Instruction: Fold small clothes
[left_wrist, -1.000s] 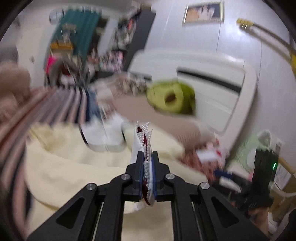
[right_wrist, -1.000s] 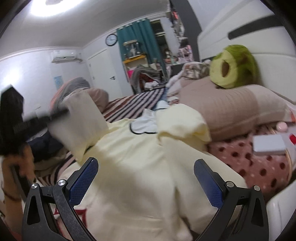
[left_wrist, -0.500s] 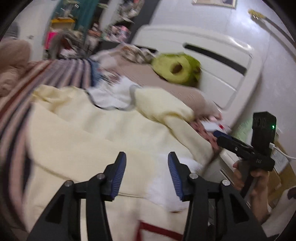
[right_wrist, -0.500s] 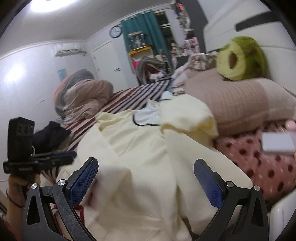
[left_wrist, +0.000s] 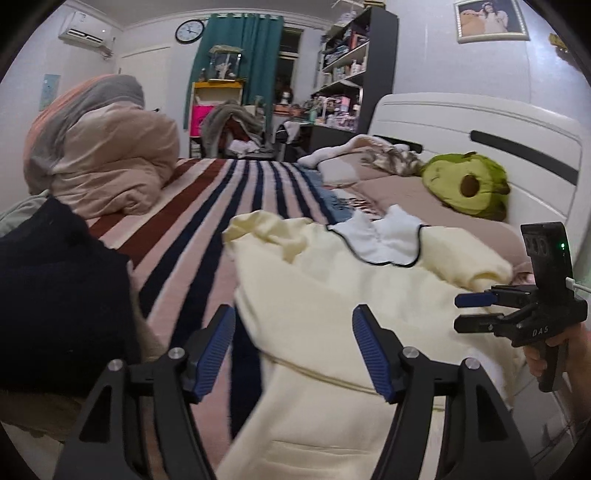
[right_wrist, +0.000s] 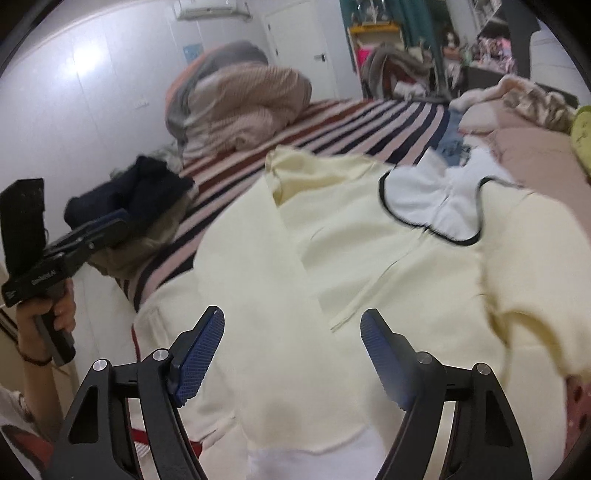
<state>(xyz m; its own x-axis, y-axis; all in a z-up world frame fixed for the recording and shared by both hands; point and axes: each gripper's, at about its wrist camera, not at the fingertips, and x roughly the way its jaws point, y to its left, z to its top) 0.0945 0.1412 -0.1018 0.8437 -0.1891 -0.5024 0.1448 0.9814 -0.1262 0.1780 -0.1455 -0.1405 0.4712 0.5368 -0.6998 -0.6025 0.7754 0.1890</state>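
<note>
A pale yellow garment (left_wrist: 332, 302) with a white, black-edged collar (left_wrist: 380, 240) lies spread on the striped bed; it also shows in the right wrist view (right_wrist: 332, 258), collar (right_wrist: 439, 199) at the far end. My left gripper (left_wrist: 293, 350) is open and empty above the garment's left edge. My right gripper (right_wrist: 291, 354) is open and empty above the garment's near part. Each gripper shows in the other's view, the right one (left_wrist: 480, 314) at the bed's right side and the left one (right_wrist: 92, 232) at its left side.
A dark blue garment (left_wrist: 55, 295) lies at the bed's left edge. A rolled beige duvet (left_wrist: 107, 162) sits at the far left. A green avocado plush (left_wrist: 469, 184) rests on the pillow by the white headboard (left_wrist: 480, 125). Shelves and clutter stand beyond the bed.
My left gripper, shut on a white and red lace-edged piece a second ago, has opened and let it go. Both grippers have swung to look across the yellow garment.
</note>
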